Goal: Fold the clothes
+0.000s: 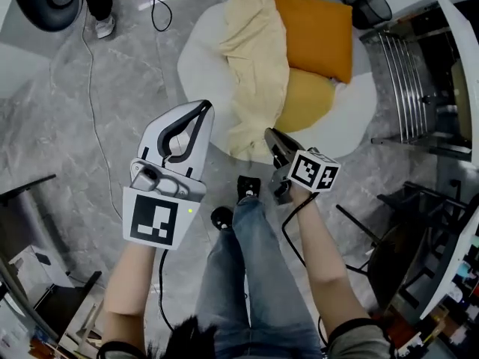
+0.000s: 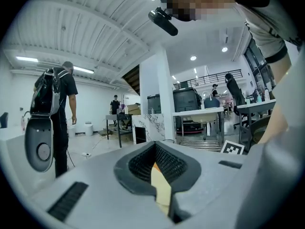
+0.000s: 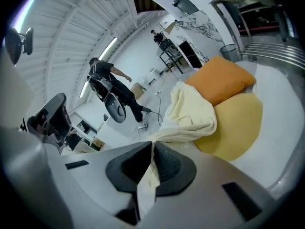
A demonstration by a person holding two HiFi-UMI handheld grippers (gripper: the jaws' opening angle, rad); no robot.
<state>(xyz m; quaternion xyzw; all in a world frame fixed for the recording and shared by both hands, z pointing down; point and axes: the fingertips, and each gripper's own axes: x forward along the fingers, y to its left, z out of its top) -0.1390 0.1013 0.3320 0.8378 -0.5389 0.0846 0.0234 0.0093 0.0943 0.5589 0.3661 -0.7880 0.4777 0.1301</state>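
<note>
A pale yellow garment (image 1: 258,58) lies draped over a white round seat (image 1: 198,58), hanging down its near side. In the head view my right gripper (image 1: 271,137) sits at the garment's lower end. The right gripper view shows that gripper (image 3: 150,163) shut on a strip of the cloth, which runs on to the rest of the garment (image 3: 190,113). My left gripper (image 1: 203,111) is held up to the left of the garment. In the left gripper view its jaws (image 2: 159,173) are shut with a piece of pale yellow cloth pinched between them.
An orange cushion (image 1: 314,28) and a yellow cushion (image 1: 307,99) lie on the seat beside the garment. A metal rack (image 1: 408,81) and a black bin (image 1: 372,7) stand at the right. Cables (image 1: 93,118) cross the grey floor. Another person (image 2: 57,109) stands far off.
</note>
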